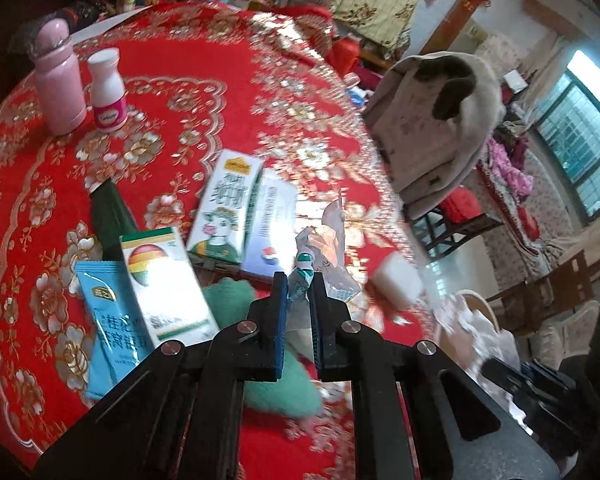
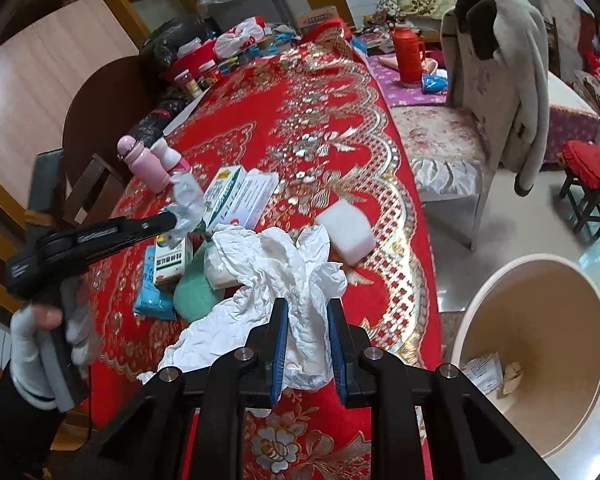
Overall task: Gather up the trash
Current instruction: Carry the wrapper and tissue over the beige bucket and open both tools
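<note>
The left gripper (image 1: 298, 280) has its blue-padded fingers (image 1: 281, 320) pinched tight on a crumpled plastic wrapper (image 1: 328, 248), which sticks up from between the tips toward twelve o'clock in the left wrist view; from the right wrist camera the same gripper (image 2: 176, 220) reaches in from nine o'clock with the wrapper (image 2: 186, 204) lifted clear of the red tablecloth (image 2: 320, 128). The right gripper (image 2: 308, 308) is clamped on a wad of white tissue paper (image 2: 284, 280), the paper bunched between its fingers (image 2: 279, 344) and spreading out toward ten o'clock over the cloth. Just beyond the tissue, at about one o'clock, lies a white sponge block (image 2: 346, 234); at eleven o'clock sit a green cloth (image 2: 194, 288), a blue sachet (image 2: 152, 300) and a medicine box (image 2: 172, 260), with a milk carton (image 2: 224, 192) and a flat white box (image 2: 252, 200) farther on. A pink flask (image 2: 144, 162) stands upright near the table's far left edge. At four o'clock, off the table on the floor, a beige trash bin (image 2: 540, 344) stands open with two scraps of paper (image 2: 484, 372) in its bottom. A chair draped with a white coat (image 2: 504, 92) is at two o'clock.
</note>
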